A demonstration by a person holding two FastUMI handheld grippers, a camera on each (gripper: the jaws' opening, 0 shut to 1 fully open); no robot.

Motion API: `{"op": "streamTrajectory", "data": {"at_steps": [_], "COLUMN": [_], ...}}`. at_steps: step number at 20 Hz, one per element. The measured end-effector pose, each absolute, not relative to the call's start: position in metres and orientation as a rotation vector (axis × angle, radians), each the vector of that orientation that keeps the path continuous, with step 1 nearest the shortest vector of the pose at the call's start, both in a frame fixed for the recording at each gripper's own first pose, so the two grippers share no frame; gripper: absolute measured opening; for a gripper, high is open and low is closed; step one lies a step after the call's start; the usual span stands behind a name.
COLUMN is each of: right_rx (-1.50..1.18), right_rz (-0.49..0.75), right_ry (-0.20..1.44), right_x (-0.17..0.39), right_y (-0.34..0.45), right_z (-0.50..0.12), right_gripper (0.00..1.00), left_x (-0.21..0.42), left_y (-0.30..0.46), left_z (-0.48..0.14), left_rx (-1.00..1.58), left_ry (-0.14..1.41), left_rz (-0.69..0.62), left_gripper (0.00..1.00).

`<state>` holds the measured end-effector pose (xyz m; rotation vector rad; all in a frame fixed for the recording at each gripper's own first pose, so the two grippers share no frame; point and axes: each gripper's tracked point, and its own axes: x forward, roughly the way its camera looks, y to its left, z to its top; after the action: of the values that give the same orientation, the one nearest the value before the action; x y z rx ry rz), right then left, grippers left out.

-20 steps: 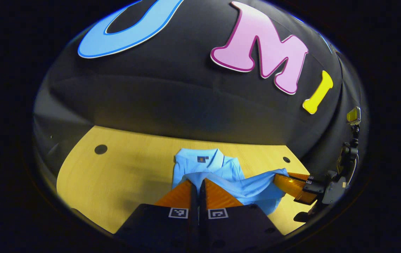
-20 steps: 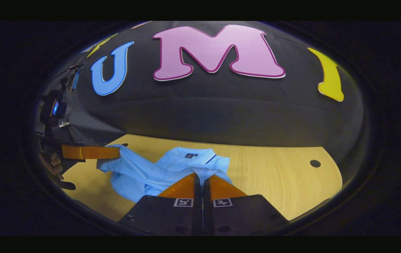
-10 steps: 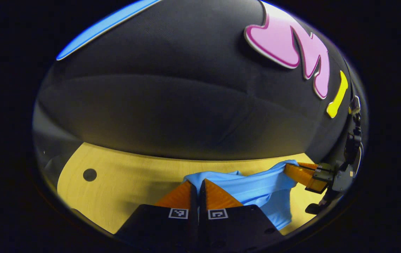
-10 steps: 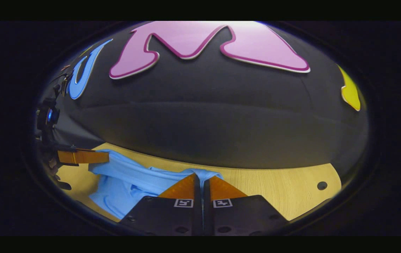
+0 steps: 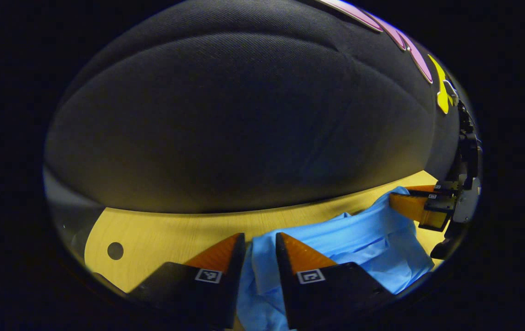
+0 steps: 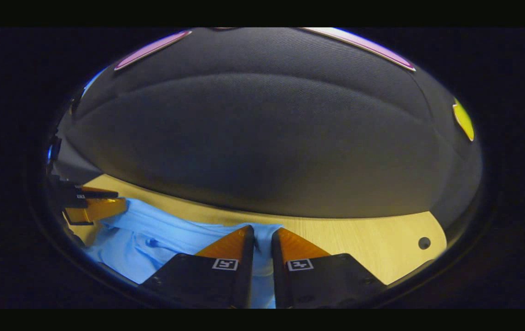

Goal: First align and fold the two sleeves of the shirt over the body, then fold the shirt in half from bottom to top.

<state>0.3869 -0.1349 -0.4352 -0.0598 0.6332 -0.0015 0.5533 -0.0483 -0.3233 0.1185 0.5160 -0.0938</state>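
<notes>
The light blue shirt (image 5: 363, 243) lies bunched on the wooden table (image 5: 165, 230), close to the back wall. My left gripper (image 5: 260, 241) is open, its fingers parted, and a fold of the shirt lies loose in the gap between them. My right gripper (image 6: 262, 234) is also open by a narrower gap, over the shirt's (image 6: 152, 234) right edge. In the left gripper view the right gripper (image 5: 412, 202) sits at the cloth's far end. In the right gripper view the left gripper (image 6: 101, 202) sits at the far left edge of the cloth.
The black cloth wall stands very near in front of both grippers. The table (image 6: 372, 239) has a round hole (image 6: 424, 242) at its right side and another hole (image 5: 115, 250) at its left side.
Both grippers carried the shirt's edge forward toward the wall and came down low. Both were shut on the cloth and have now opened, letting it go.
</notes>
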Motion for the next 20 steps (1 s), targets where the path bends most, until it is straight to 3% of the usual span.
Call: {"op": "streamTrajectory", "data": {"at_steps": [1, 3, 4, 5, 7, 15, 20], "right_rx": [-0.081, -0.069, -0.050, -0.040, -0.042, -0.014, 0.029], "right_rz": [-0.014, -0.022, -0.024, -0.035, -0.068, -0.193, -0.210], "right_ry": [0.636, 0.613, 0.597, 0.580, 0.546, 0.473, 0.399], "right_x": [0.380, 0.367, 0.359, 0.351, 0.329, 0.190, 0.106], "right_y": [-0.133, -0.125, -0.120, -0.118, -0.119, -0.138, -0.135], "right_z": [-0.434, -0.420, -0.409, -0.396, -0.365, -0.206, -0.124], "right_gripper": [0.47, 0.95, 0.94, 0.91, 0.99, 0.97, 0.97], "left_x": [0.550, 0.533, 0.519, 0.505, 0.466, 0.289, 0.166], "left_y": [-0.045, -0.039, -0.040, -0.041, -0.035, -0.039, -0.058], "left_z": [-0.318, -0.306, -0.293, -0.279, -0.249, -0.088, -0.030], "left_rx": [0.123, 0.113, 0.106, 0.100, 0.099, 0.089, 0.082], "left_ry": [0.507, 0.480, 0.462, 0.442, 0.393, 0.168, 0.098], "left_rz": [-0.076, -0.068, -0.069, -0.069, -0.071, -0.082, -0.096], "left_gripper": [0.48, 0.80, 0.96, 0.96, 0.96, 0.95, 0.96]}}
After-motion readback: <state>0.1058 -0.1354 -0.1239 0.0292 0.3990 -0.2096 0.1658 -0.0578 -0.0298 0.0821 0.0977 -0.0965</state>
